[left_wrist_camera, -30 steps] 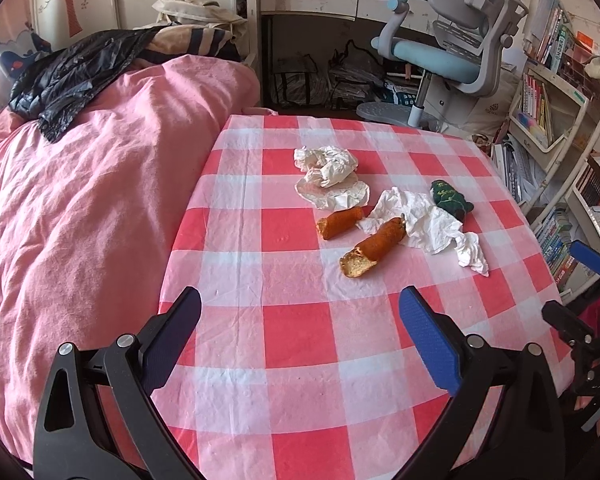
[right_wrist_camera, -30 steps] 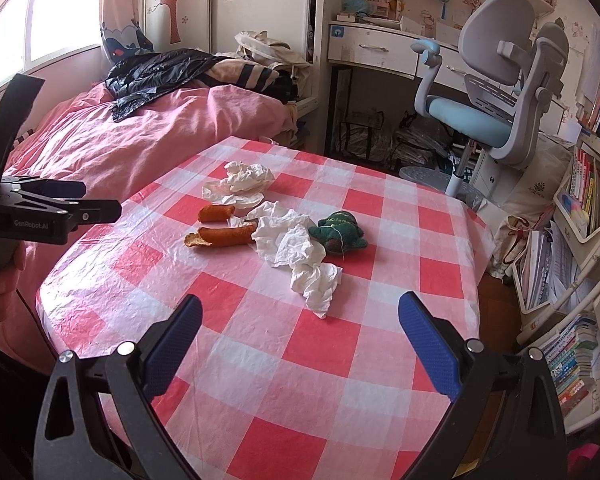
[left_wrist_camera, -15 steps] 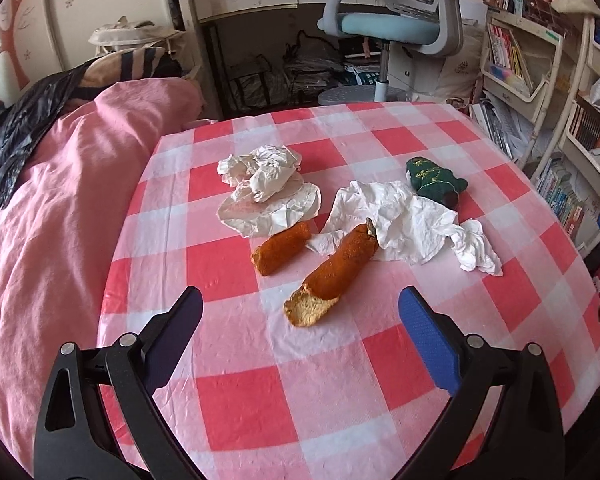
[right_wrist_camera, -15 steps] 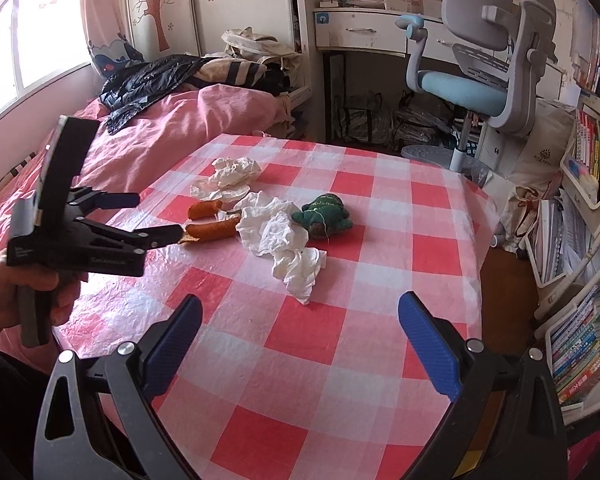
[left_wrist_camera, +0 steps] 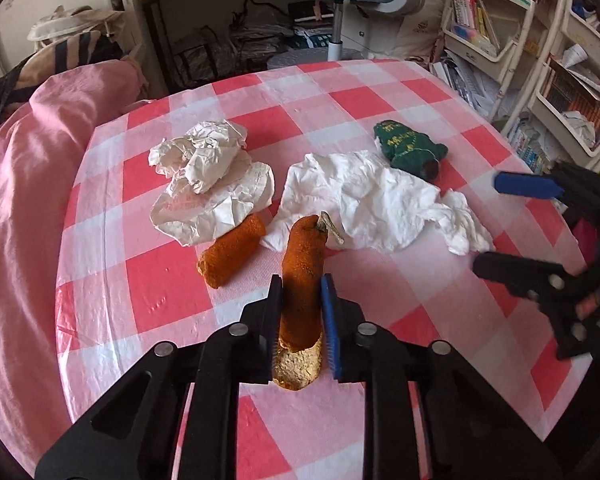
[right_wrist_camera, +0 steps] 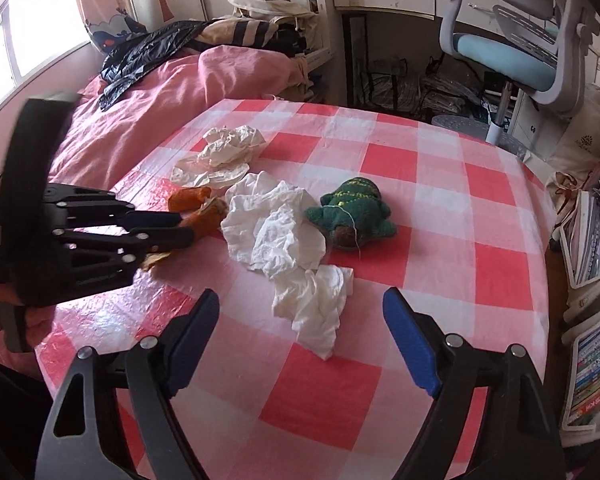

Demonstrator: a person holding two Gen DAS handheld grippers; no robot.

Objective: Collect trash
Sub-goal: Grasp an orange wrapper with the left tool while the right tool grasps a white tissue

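- The left gripper [left_wrist_camera: 300,292] is tilting down at the checked table [left_wrist_camera: 380,420]; its jaws have just been closing and are now pinching the long orange food scrap [left_wrist_camera: 302,264].
- The right gripper [right_wrist_camera: 300,322] is hovering low over the crumpled white tissue [right_wrist_camera: 312,300], its jaws having just narrowed slightly yet gaping wide, gripping nothing.
- A shorter orange scrap [left_wrist_camera: 230,254], wrinkled paper wrapper [left_wrist_camera: 212,184] and green knitted toy [left_wrist_camera: 410,152] are lying near.
- A pink quilt [left_wrist_camera: 16,208] is bordering the table.

Bright window daylight, glare on tablecloth [right_wrist_camera: 100,320], fisheye-warped edges
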